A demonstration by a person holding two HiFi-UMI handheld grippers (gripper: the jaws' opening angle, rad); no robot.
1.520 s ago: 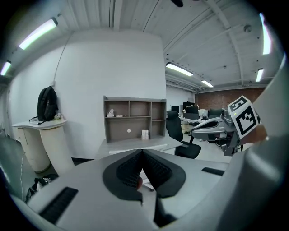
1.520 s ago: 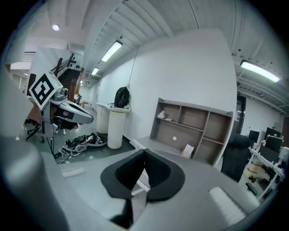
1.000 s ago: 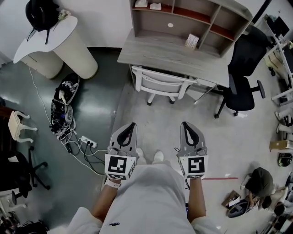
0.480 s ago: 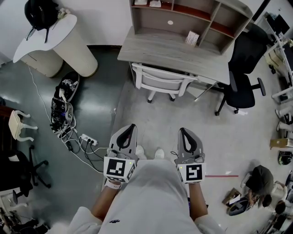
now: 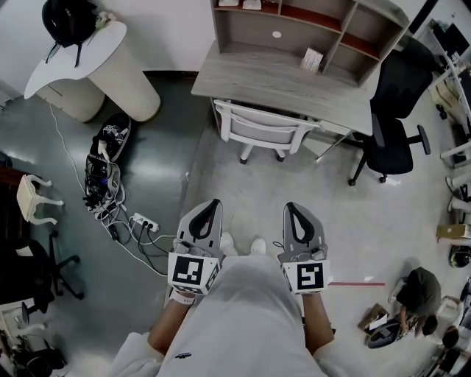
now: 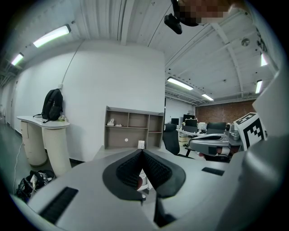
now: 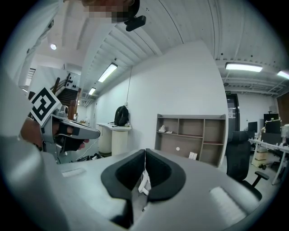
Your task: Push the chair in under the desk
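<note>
The white chair (image 5: pixel 261 131) stands with its seat partly under the grey desk (image 5: pixel 287 87), its backrest toward me. Both grippers hang low in front of my body, well short of the chair. My left gripper (image 5: pixel 212 203) is shut with nothing in it, and my right gripper (image 5: pixel 292 207) is likewise shut and empty. In the left gripper view the closed jaws of the left gripper (image 6: pixel 142 151) point at the desk's shelf unit (image 6: pixel 134 128). A sliver of the chair (image 7: pixel 144 180) shows behind the right gripper (image 7: pixel 145 151) in its own view.
A black office chair (image 5: pixel 391 121) stands right of the desk. At the left are a white rounded counter (image 5: pixel 92 62) with a black backpack (image 5: pixel 66 20), and floor cables with a power strip (image 5: pixel 140 222). A small white stool (image 5: pixel 31 199) sits far left. Bags lie at bottom right (image 5: pixel 416 294).
The right gripper has drifted a little left and nearer my body. Both grippers stay shut. The chair has not moved against the desk.
</note>
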